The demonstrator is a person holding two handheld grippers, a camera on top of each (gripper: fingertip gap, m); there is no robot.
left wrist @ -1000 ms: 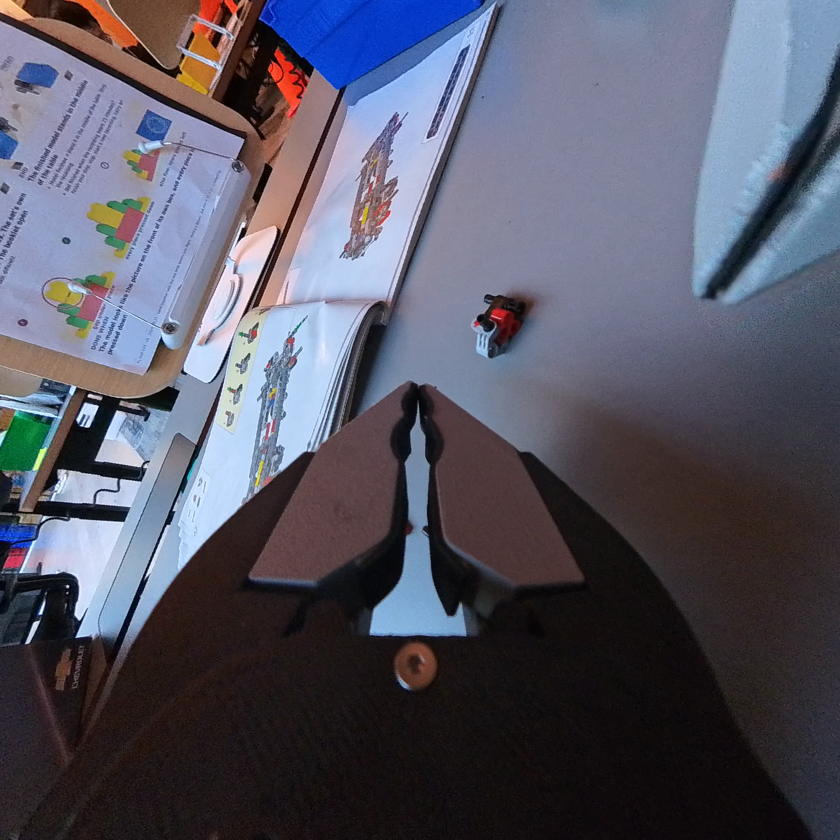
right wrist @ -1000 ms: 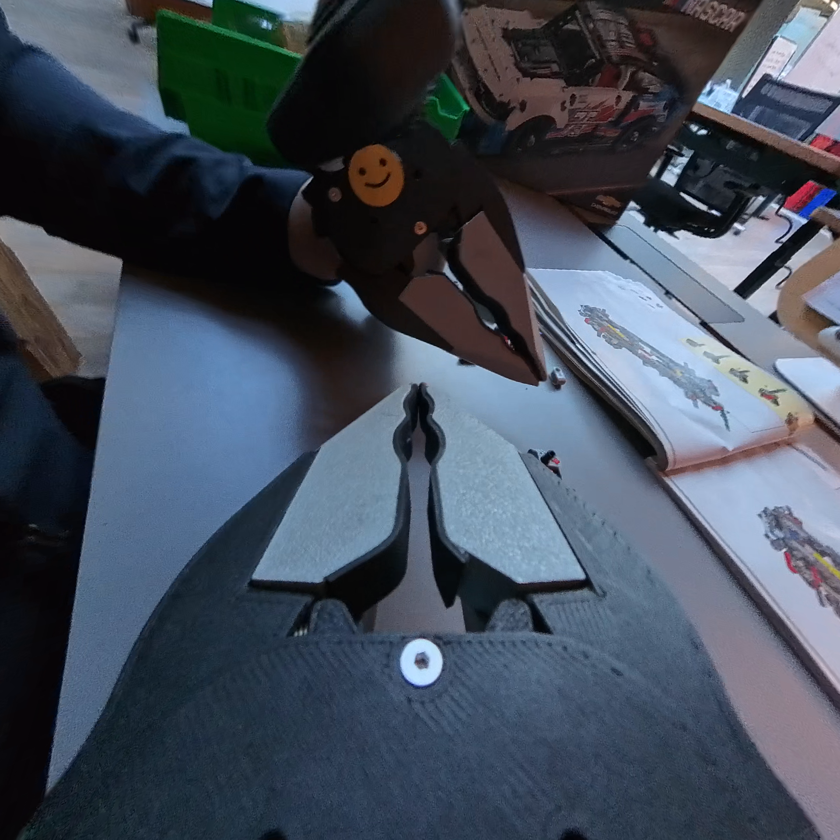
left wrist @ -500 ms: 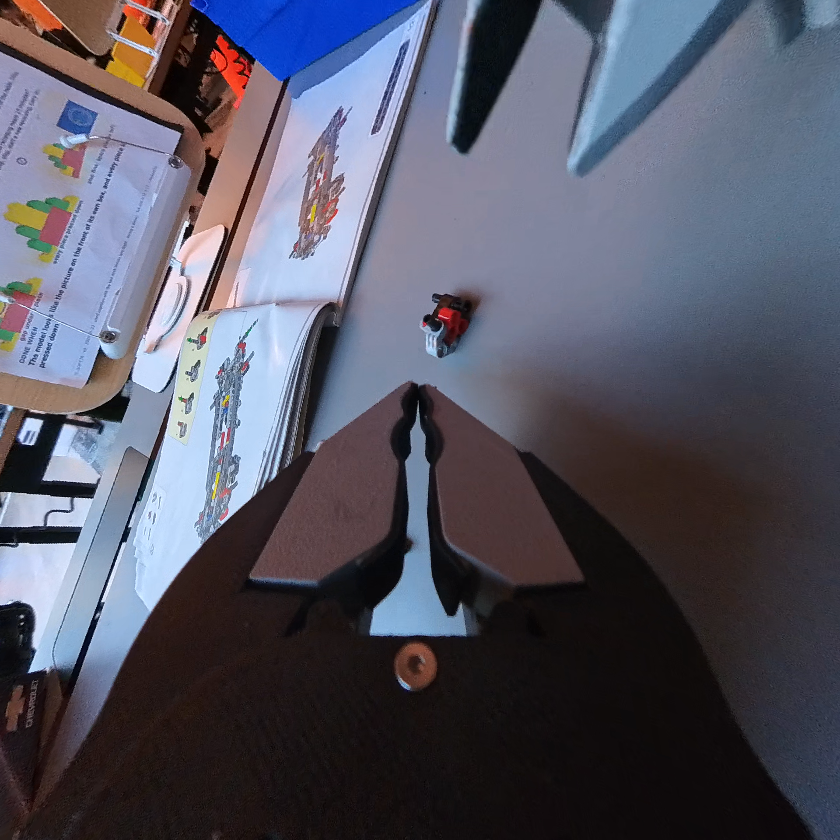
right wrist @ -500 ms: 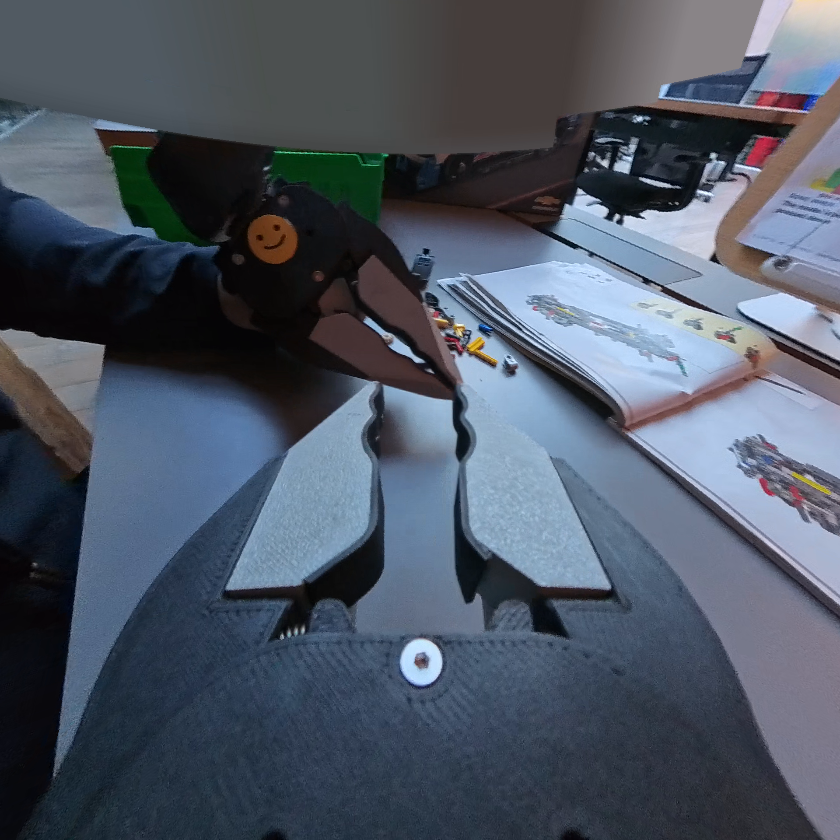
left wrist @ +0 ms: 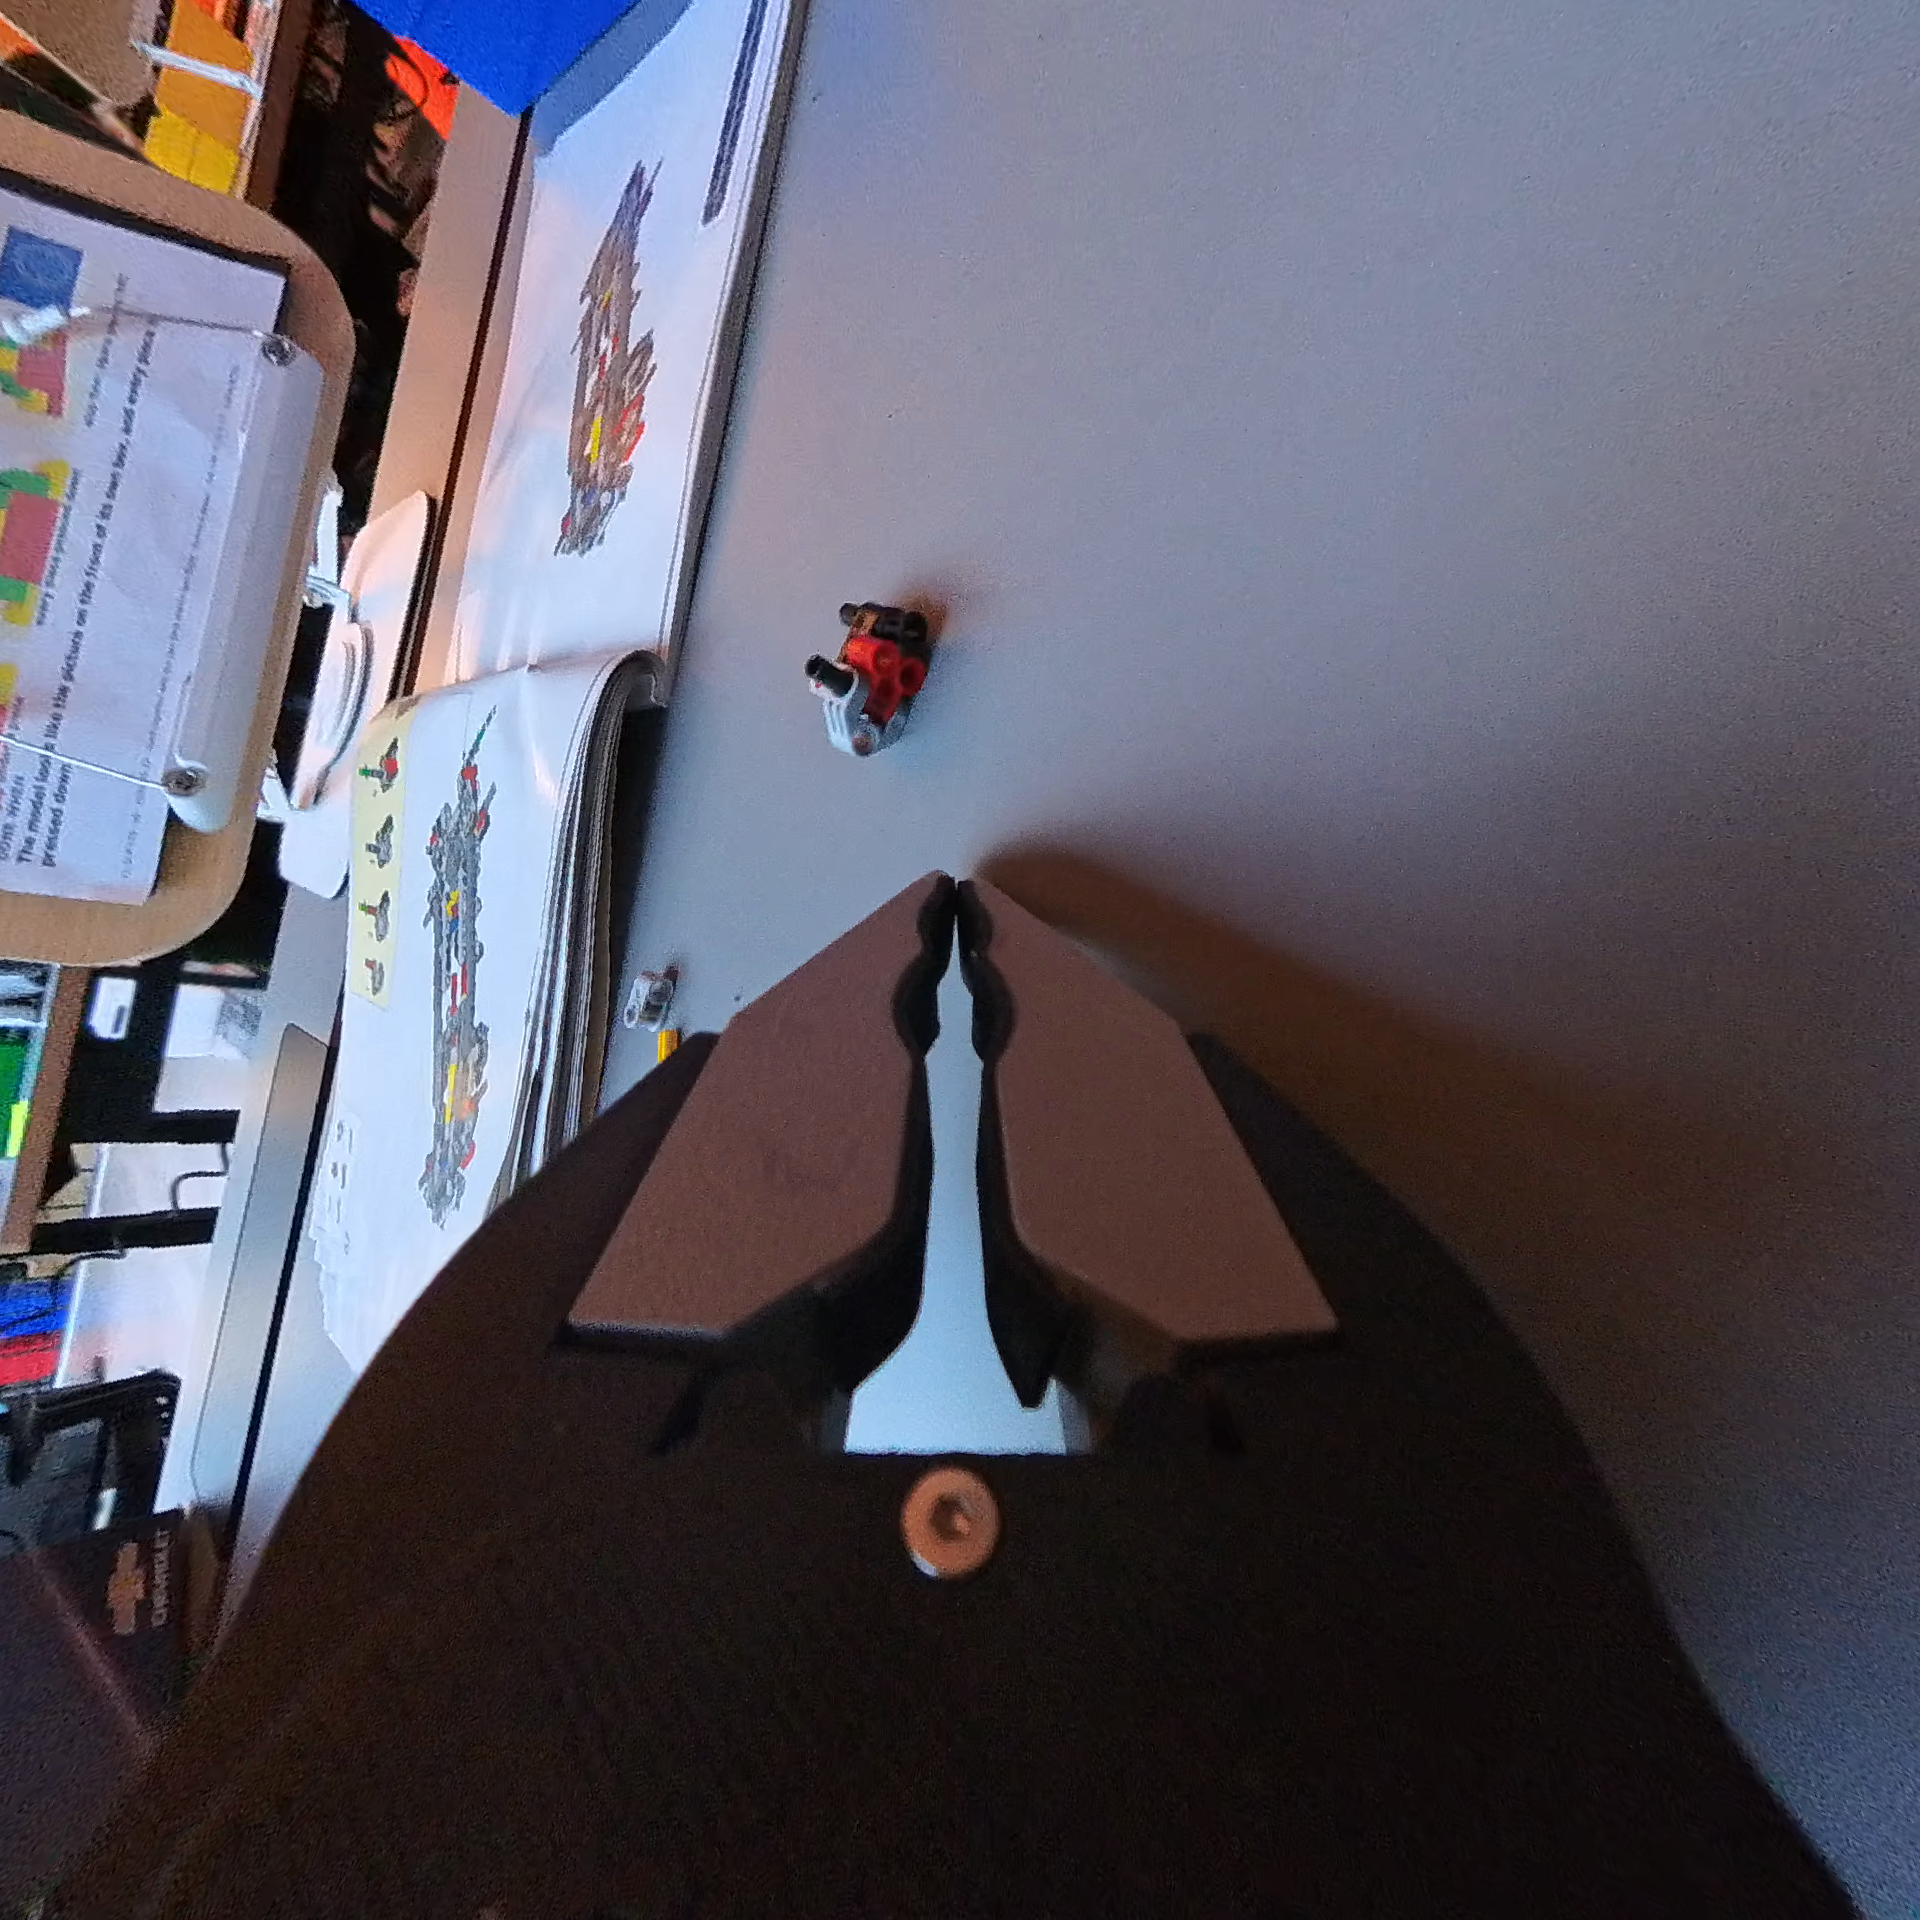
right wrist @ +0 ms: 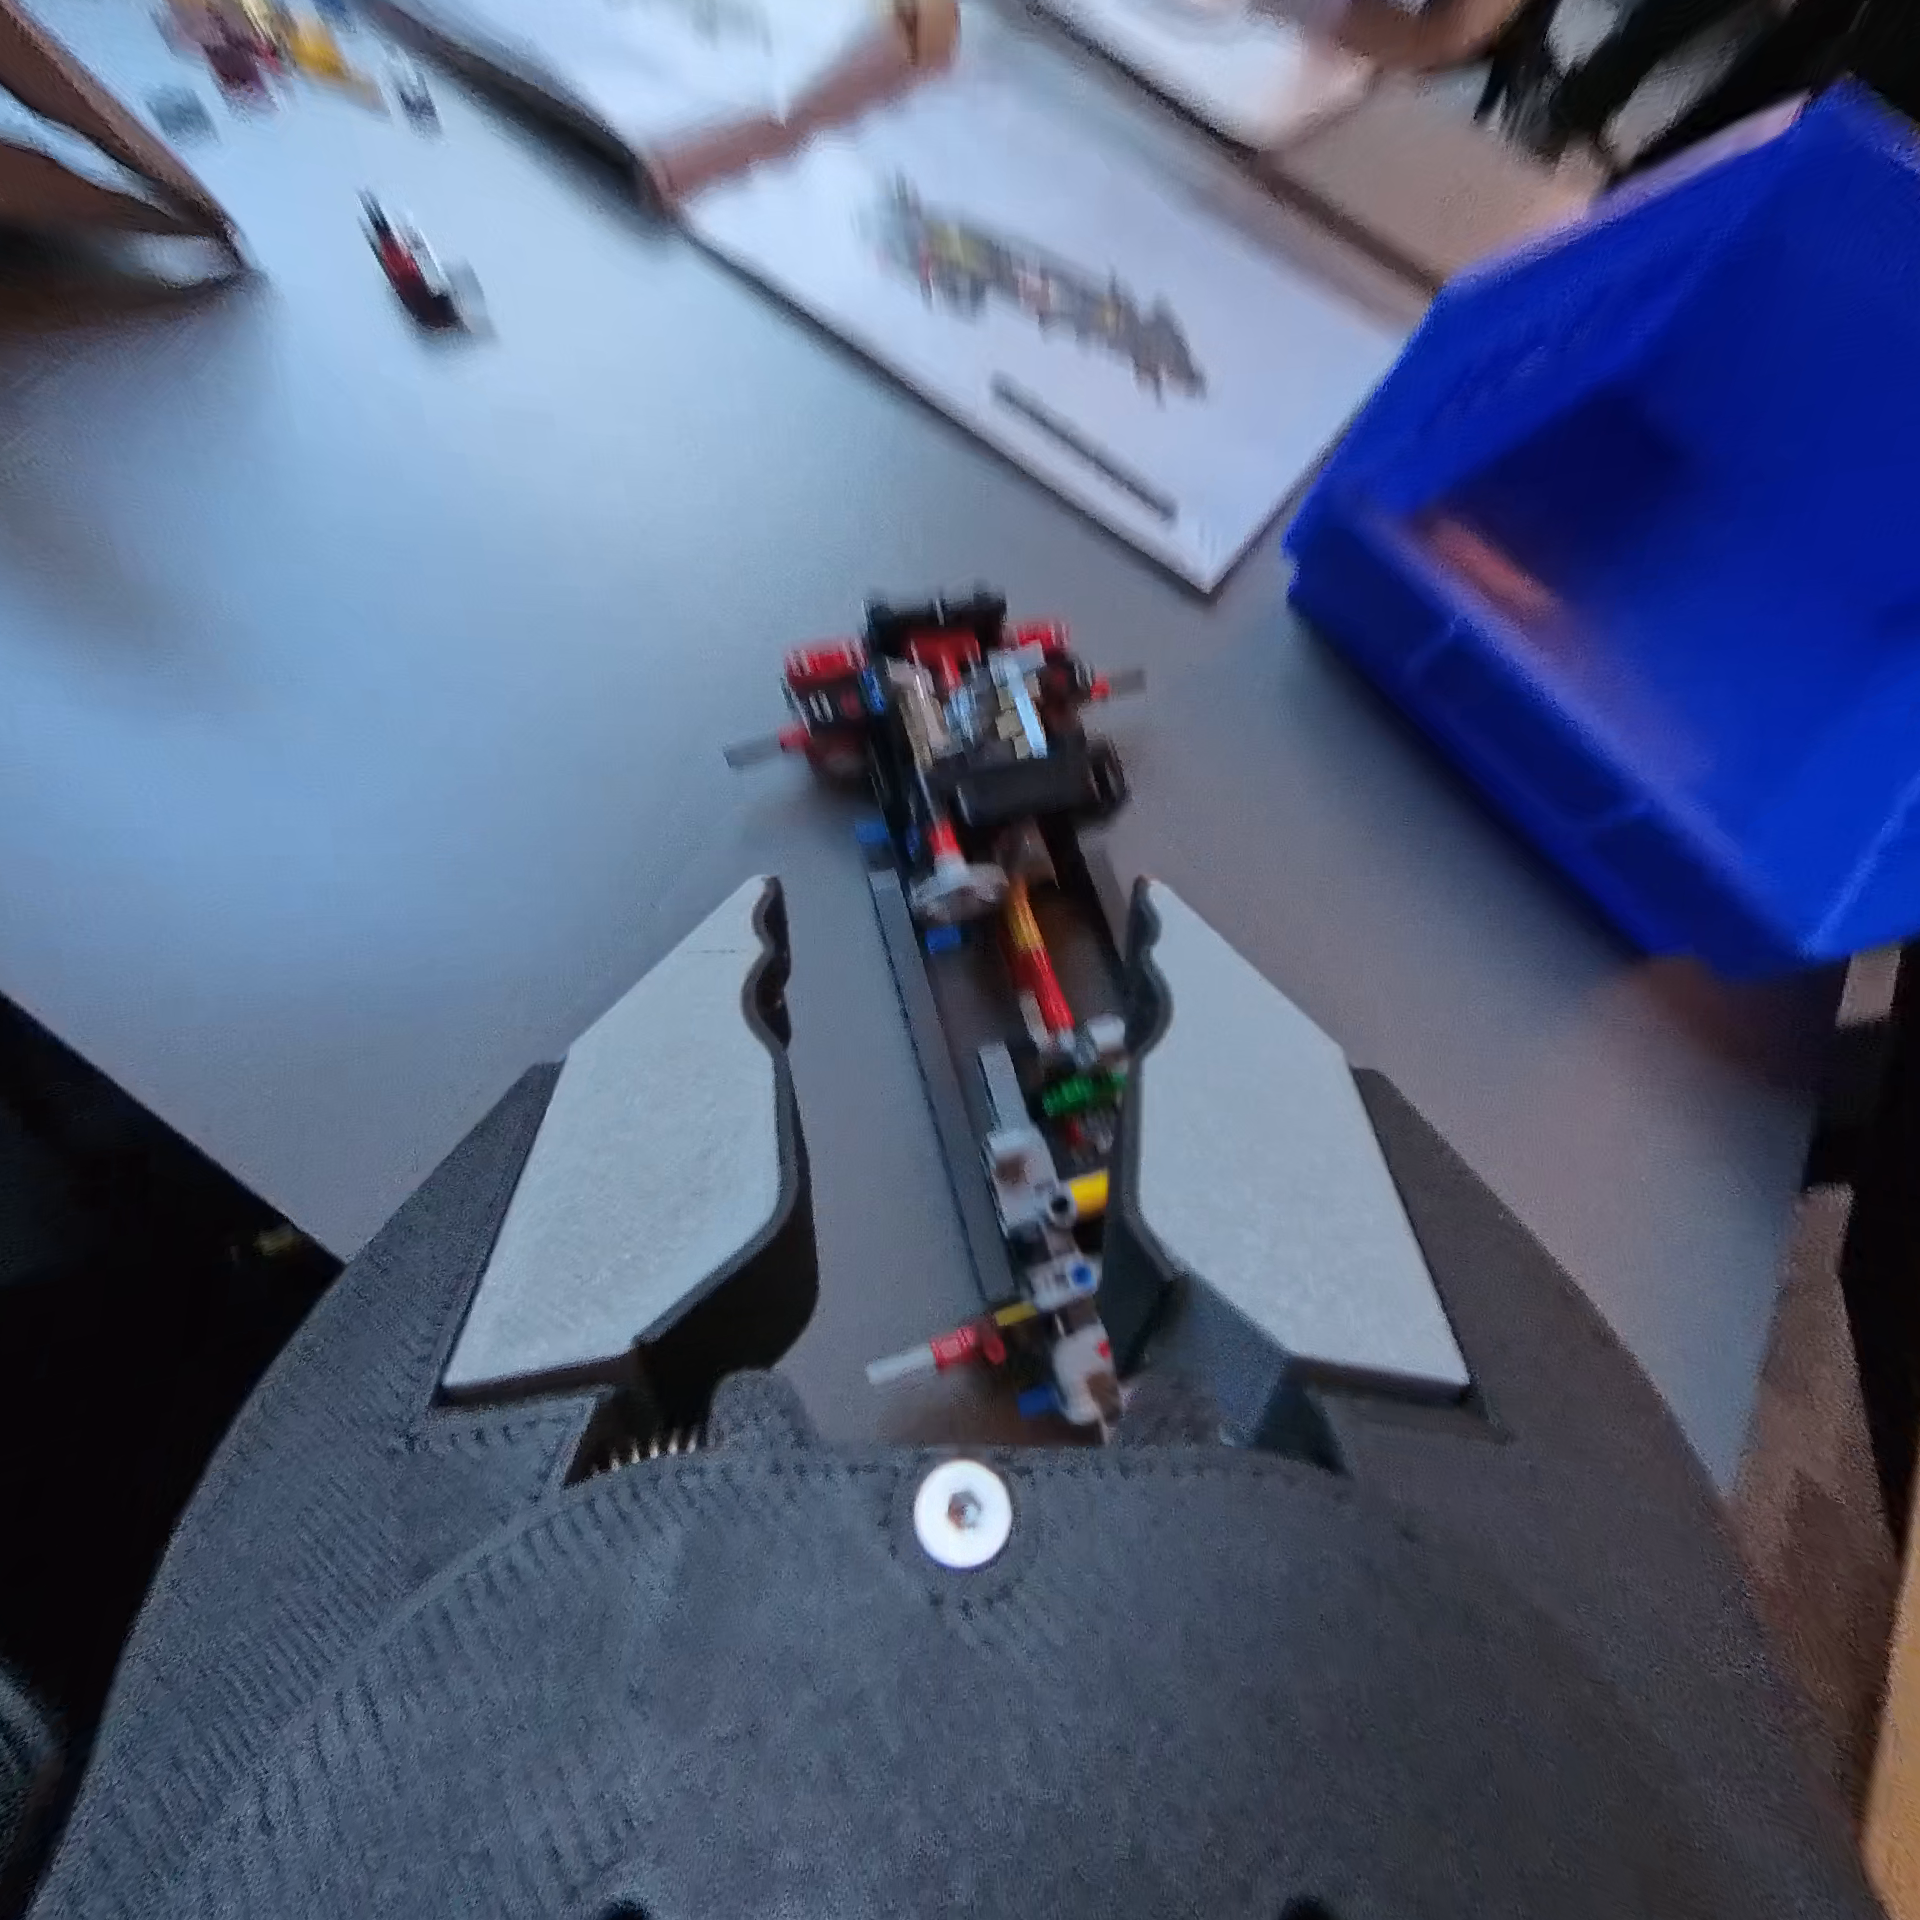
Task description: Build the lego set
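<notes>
Right wrist view: the right tongs [right wrist: 951, 914] gape wide and hold nothing, straddling the near end of a long black-and-red brick-built chassis [right wrist: 977, 831] on the grey worktop [right wrist: 416, 623]; a blue plastic bin [right wrist: 1621, 520] lies beyond. Left tongs [left wrist: 956, 888] are closed, empty, near a small red-and-grey brick piece [left wrist: 873, 675].

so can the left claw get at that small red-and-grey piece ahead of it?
Probably yes: bare table lies between the left claw and the red-and-grey piece. The claw is shut, so it must open first.

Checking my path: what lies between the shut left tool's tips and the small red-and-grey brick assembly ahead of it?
Only bare grey tabletop, per the left wrist view, between the left tool and the assembly.
</notes>
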